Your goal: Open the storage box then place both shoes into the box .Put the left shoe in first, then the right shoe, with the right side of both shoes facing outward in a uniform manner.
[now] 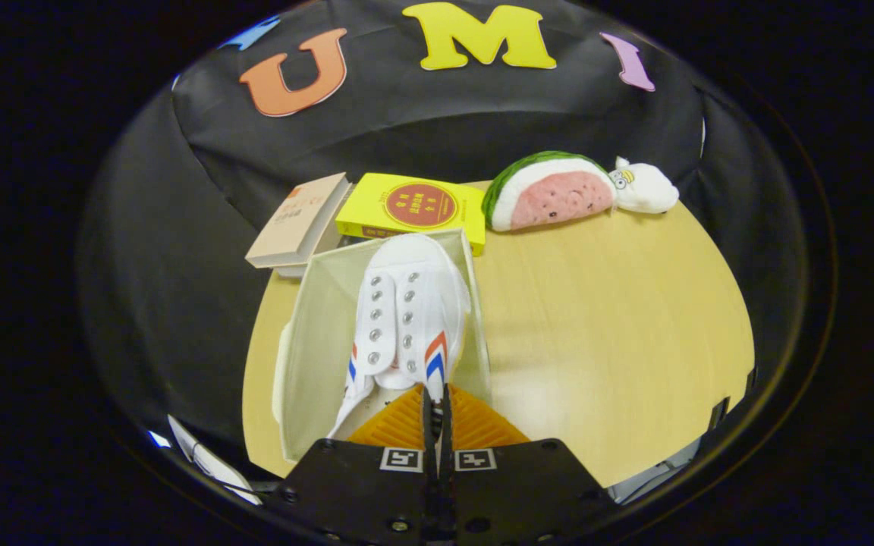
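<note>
A white shoe [407,318] with red and blue side stripes is seen held at its heel collar by the gripper [437,402], whose two fingers are pressed together on a thin fold of the shoe's rear edge, with next to no gap left between them. The shoe is hung over the open storage box [315,318], a pale, translucent container standing on the round wooden table [604,334]. The shoe's long axis is run straight away from the fingers, heel nearest them and toe pointed toward the far wall of the box, so that it is lined up with the box's own length. The shoe is placed toward the box's right wall, and a strip of bare box floor is left to the shoe's left. Whether the sole is already rested on the floor of the box cannot be told.

Beyond the box, a yellow book [414,208] and a tan book [300,224] are laid side by side against its far end, and a watermelon plush [551,193] with a small white plush toy [646,189] touching it is set further right of them. A straight lowering along the box's length is judged to be what the release calls for.
</note>
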The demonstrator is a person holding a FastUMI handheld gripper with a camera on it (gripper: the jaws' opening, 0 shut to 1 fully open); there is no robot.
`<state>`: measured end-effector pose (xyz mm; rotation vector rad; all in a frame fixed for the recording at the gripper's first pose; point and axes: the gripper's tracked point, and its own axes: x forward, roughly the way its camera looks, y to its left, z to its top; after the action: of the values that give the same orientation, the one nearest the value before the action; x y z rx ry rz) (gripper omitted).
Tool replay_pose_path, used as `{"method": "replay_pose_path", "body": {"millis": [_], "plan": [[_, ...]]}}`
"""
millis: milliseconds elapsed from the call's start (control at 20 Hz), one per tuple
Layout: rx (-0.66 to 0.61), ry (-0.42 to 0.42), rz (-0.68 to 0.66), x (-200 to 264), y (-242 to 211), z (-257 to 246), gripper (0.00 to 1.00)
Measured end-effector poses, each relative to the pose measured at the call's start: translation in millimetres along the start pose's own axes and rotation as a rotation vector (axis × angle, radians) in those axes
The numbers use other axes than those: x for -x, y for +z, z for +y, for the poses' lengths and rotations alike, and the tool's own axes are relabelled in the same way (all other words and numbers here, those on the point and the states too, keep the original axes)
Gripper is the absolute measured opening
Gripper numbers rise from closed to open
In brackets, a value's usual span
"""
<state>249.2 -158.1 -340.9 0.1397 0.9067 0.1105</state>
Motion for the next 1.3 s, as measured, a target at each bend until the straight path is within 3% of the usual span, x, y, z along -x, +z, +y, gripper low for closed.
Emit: {"method": "replay_pose_path", "body": {"millis": [200, 400, 450, 500, 650, 800, 900, 950, 1100, 1300], "plan": [[0.042, -0.068, -0.016, 3.5, 4.0, -0.9, 0.00], [0.008, -0.069, -0.011, 6.0, 4.6, 2.3, 0.03], [0.003, -0.064, -0.015, 13.1, 8.2, 4.1, 0.07], [0.000, -0.054, -0.023, 23.0, 12.5, 7.6, 0.18], [0.055, -0.034, -0.093, 51.5, 25.6, 14.4, 0.27], [0.085, -0.014, -0.149, 79.1, 33.0, 11.2, 0.70], [0.120, -0.023, -0.217, 108.4, 45.4, 7.3, 0.82], [0.140, -0.034, -0.260, 125.2, 52.6, 3.1, 0.82], [0.203, -0.059, -0.405, 181.1, 69.1, -2.5, 0.96], [0.238, -0.020, -0.590, 257.1, 75.8, 3.2, 0.98]]}}
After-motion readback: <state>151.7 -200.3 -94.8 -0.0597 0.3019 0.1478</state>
